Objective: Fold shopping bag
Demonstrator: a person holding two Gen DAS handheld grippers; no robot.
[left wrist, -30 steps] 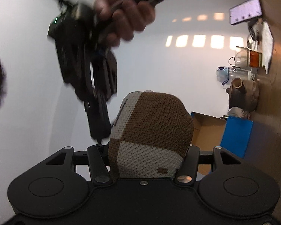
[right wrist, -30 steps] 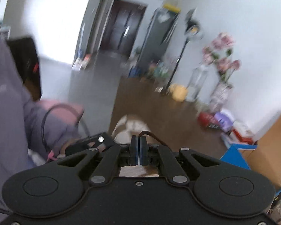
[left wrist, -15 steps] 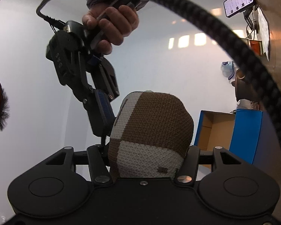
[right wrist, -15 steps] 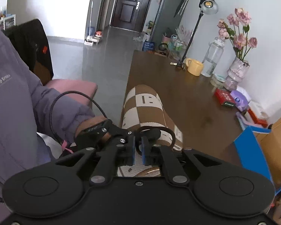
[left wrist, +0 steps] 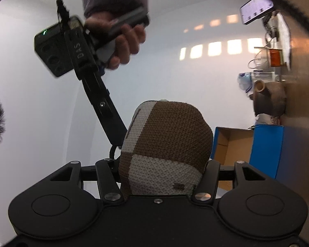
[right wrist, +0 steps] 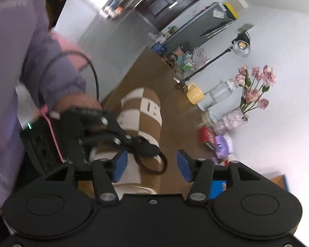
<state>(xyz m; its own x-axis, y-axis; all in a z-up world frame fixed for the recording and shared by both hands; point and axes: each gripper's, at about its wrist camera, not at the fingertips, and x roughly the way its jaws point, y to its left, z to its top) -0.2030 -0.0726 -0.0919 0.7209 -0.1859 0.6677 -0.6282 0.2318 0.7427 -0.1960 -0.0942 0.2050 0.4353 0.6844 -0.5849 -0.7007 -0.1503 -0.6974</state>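
Observation:
The shopping bag (left wrist: 169, 142) is a brown and cream knitted roll. My left gripper (left wrist: 160, 173) is shut on it, one finger on each side, holding it up in the air. In the right wrist view the rolled bag (right wrist: 146, 111) hangs over the wooden table, with the left gripper (right wrist: 117, 138) clamped round its middle. My right gripper (right wrist: 151, 165) is just above, its jaws opening. Its blue pads (right wrist: 119, 164) stand apart and press on nothing. The bag's dark handle loop (right wrist: 154, 164) lies loose between them. The left wrist view shows the right gripper (left wrist: 113, 123) reaching down beside the bag.
On the wooden table (right wrist: 175, 107) stand a yellow mug (right wrist: 194, 95), a glass bottle (right wrist: 220, 94) and a vase of pink flowers (right wrist: 255, 82). A blue cardboard box (left wrist: 265, 150) is open at the right. A person's sleeve (right wrist: 20, 65) fills the left side.
My right gripper was shut on the dark handle loop; its pads have since spread and let the loop go, and it has rolled. The left gripper keeps its hold on the bag.

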